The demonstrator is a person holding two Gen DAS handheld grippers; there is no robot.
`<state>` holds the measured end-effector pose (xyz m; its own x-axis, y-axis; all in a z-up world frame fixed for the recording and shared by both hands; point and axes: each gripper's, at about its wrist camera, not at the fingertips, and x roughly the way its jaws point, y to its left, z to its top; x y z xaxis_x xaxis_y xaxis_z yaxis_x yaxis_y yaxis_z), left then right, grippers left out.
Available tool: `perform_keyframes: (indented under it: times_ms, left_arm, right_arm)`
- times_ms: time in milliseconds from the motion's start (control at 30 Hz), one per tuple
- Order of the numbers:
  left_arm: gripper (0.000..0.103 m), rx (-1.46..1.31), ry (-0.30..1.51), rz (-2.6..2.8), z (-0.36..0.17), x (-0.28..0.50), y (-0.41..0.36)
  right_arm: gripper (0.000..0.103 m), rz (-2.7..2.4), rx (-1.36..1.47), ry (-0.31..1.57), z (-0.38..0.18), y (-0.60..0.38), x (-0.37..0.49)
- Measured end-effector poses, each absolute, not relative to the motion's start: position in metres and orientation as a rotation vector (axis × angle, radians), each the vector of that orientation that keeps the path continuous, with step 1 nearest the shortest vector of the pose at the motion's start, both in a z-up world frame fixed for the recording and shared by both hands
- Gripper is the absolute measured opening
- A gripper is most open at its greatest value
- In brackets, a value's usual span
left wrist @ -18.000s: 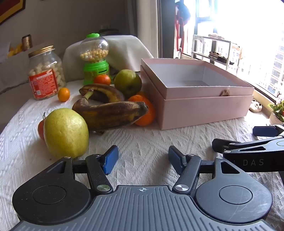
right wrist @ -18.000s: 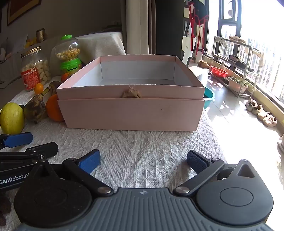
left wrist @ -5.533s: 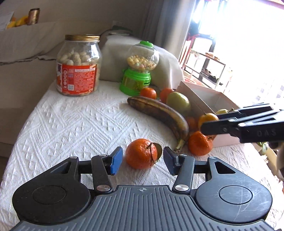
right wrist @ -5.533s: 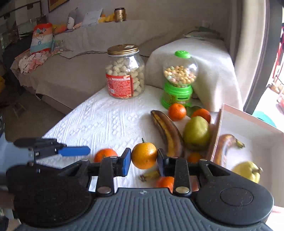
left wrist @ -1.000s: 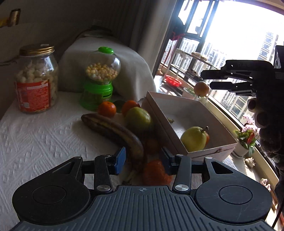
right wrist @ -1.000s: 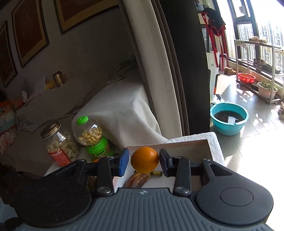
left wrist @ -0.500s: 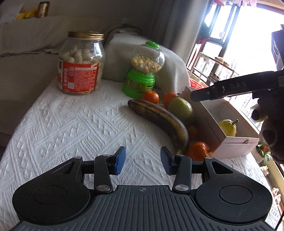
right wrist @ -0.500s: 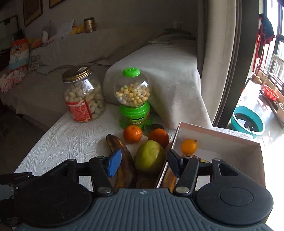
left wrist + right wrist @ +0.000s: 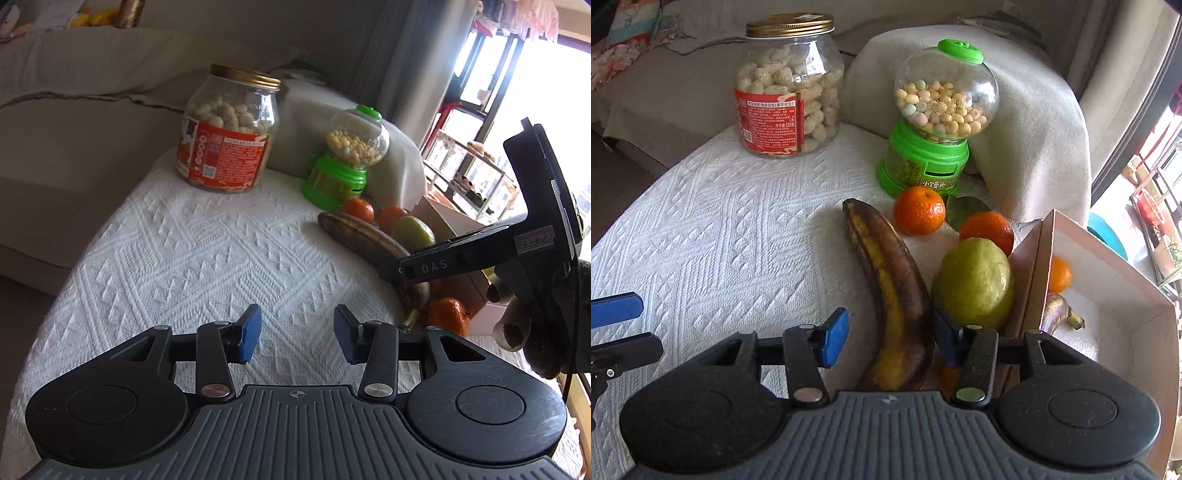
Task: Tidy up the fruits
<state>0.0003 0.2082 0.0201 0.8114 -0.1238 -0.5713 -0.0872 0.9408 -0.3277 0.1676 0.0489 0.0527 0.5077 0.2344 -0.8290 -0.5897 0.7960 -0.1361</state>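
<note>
A brown-spotted banana (image 9: pixel 894 295) lies on the white cloth beside a green pear (image 9: pixel 975 280). My right gripper (image 9: pixel 888 338) straddles the banana's near end, jaws closing. The left pad stands clear of the peel and the right pad is close against it. The pink box (image 9: pixel 1027 266) at the right holds an orange (image 9: pixel 1059 275) and another banana (image 9: pixel 1057 308). Two tangerines (image 9: pixel 919 210) (image 9: pixel 988 227) sit behind the fruit. My left gripper (image 9: pixel 297 336) hangs open over bare cloth with nothing between its fingers. Another tangerine (image 9: pixel 448 314) lies by the box.
A gold-lidded peanut jar (image 9: pixel 786 85) and a green candy dispenser (image 9: pixel 934 147) stand at the back of the table. A cloth-draped chair back (image 9: pixel 1034 129) rises behind them. The round table's edge (image 9: pixel 66 284) falls off at the left.
The right gripper let the orange go into the box, then came down over the banana with its jaws narrowing. The left gripper shifted over the cloth, away from the fruit.
</note>
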Motion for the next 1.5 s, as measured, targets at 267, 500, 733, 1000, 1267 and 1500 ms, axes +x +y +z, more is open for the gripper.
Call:
perform_keyframes:
  times_ms: [267,500,733,1000,1267,1500]
  left_arm:
    - [0.048,-0.368,0.619,-0.023,0.019,-0.003,0.211]
    - [0.048,-0.38,0.607,-0.008,0.022,-0.005,0.217]
    - [0.048,-0.374,0.61,-0.001,0.021,-0.008,0.22]
    - [0.048,-0.387,0.609,0.045,0.021,-0.008,0.23]
    - [0.048,-0.336,0.621,-0.003,0.029,0.002,0.217]
    - [0.048,-0.129,0.589,-0.162,0.058,0.088,0.183]
  right_arm:
    - [0.041,0.472,-0.462,0.866,0.051,0.052,0.16]
    - [0.041,0.579,-0.323,0.926,0.063,0.038,0.161]
    - [0.043,0.521,-0.307,0.953,0.038,0.049,0.179]
    - [0.037,0.639,-0.234,0.969,0.051,0.043,0.157]
    - [0.036,0.794,-0.175,0.993,0.054,0.023,0.086]
    - [0.052,0.778,-0.133,0.875,0.054,-0.017,0.053]
